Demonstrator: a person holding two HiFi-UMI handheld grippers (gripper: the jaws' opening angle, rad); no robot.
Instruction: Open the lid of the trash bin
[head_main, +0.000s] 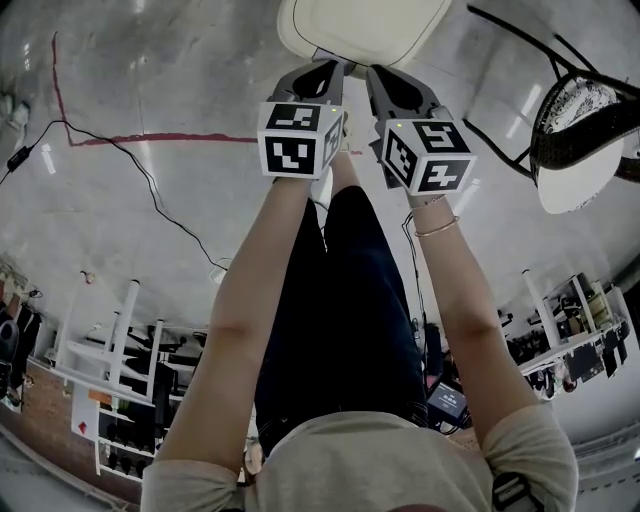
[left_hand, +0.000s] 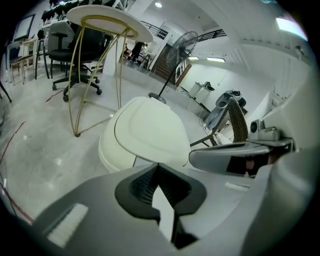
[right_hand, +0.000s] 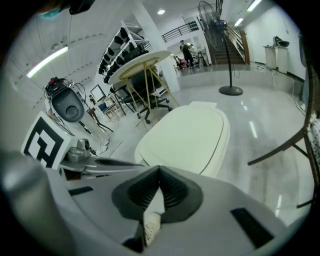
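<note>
1. On the concrete floor (head_main: 150, 90), just ahead of both claws, stands the trash bin (head_main: 362, 30), which is the only container in sight. Its lid (left_hand: 150, 132) lies shut on the body, so nothing inside it shows.
2. The bin is cream-white and smooth, with rounded corners. A seam line runs round the lid a little inside its rim. The lid sits level and faces straight up.
3. In the right gripper view, the lid's longer side runs away from the claw and slants to the right. In the head view the top edge of the picture cuts the bin off, so its length cannot be judged there.
4. The left claw (head_main: 325, 68) has its jaws together at the tips with nothing between them. It hangs just above the near edge of the lid; whether it touches cannot be told.
5. The right claw (head_main: 385, 75) is just beside it, jaws likewise together and empty, pointing at the same near edge.
6. A gold-legged table (left_hand: 107, 20) and a standing fan (left_hand: 182, 45) are behind the bin, well apart from it.
</note>
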